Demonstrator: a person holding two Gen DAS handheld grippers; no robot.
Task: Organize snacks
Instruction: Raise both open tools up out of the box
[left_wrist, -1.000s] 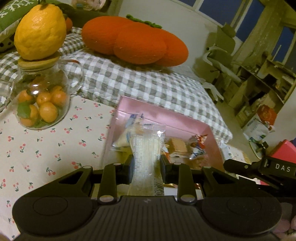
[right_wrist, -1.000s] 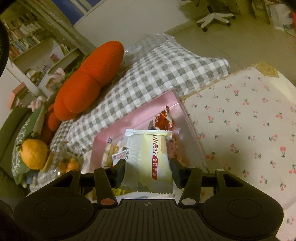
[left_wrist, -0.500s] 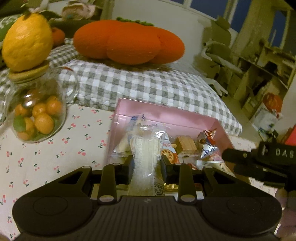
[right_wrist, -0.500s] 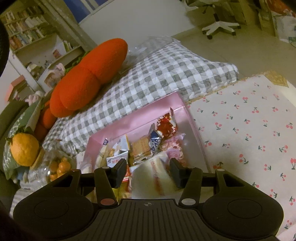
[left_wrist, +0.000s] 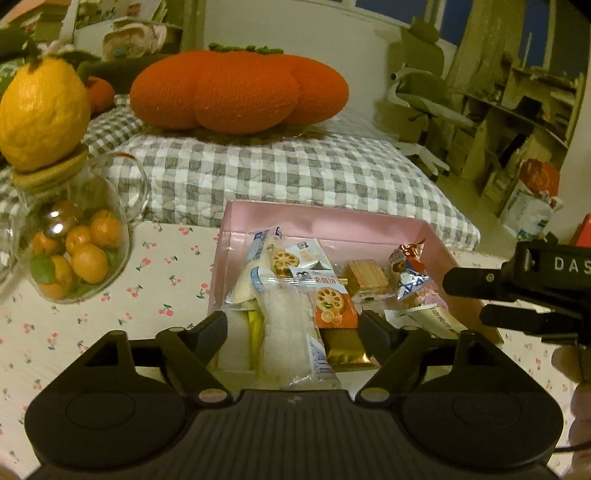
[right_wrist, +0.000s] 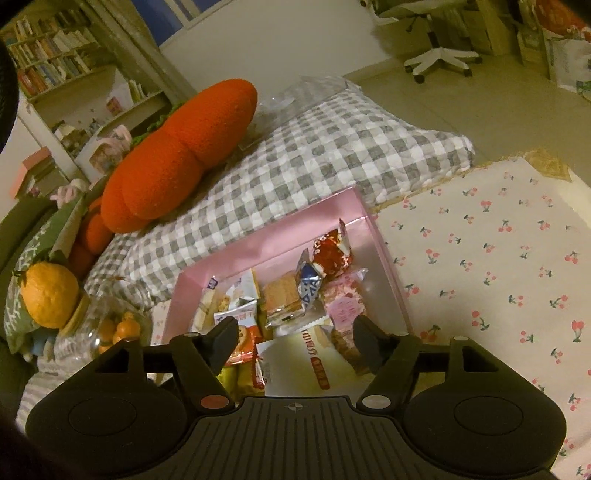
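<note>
A pink box (left_wrist: 325, 221) (right_wrist: 280, 236) holds several wrapped snacks. My left gripper (left_wrist: 293, 326) is open above the box's near left part, with a clear packet of pale snack (left_wrist: 291, 332) lying loose between its fingers. My right gripper (right_wrist: 293, 334) is open over the box's near right part; a white packet with red lettering (right_wrist: 310, 350) lies in the box below it. The right gripper's fingers (left_wrist: 491, 284) show at the right of the left wrist view.
A glass jar of small oranges (left_wrist: 70, 251) with a large citrus fruit (left_wrist: 40, 114) on its lid stands left of the box on the cherry-print cloth (right_wrist: 498, 258). A grey checked cushion (left_wrist: 277, 173) and an orange pumpkin pillow (left_wrist: 236, 96) lie behind.
Both grippers opened and let go of their packets. The clear packet and the white packet now lie in the pink box. Both cameras moved closer over the box.
</note>
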